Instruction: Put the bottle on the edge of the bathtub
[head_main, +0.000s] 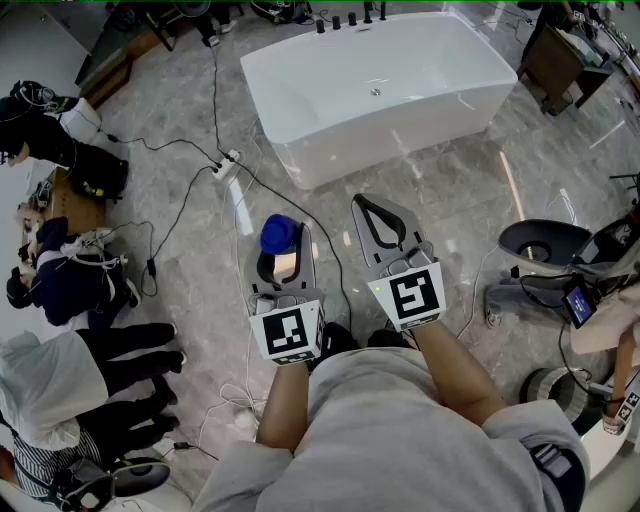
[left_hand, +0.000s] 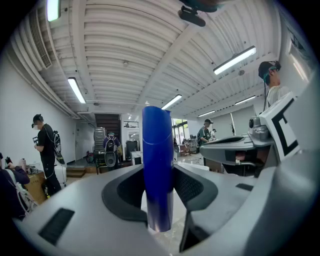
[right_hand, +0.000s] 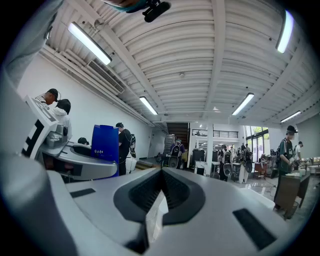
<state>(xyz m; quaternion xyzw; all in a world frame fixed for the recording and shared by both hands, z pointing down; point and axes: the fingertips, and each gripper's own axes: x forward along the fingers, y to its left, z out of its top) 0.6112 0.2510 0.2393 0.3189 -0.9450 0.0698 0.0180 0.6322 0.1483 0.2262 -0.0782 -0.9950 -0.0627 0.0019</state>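
One blue bottle (head_main: 279, 234) stands upright, gripped between the left tongs (left_hand: 159, 180).

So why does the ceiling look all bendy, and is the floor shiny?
Left gripper view: the wide lens bows the ceiling into curves, and the corners go dark. The blue bottle looks a bit soft up close. Right gripper view: same bowed ceiling and dark corners. Head view: pale streaks of glare on the grey floor.
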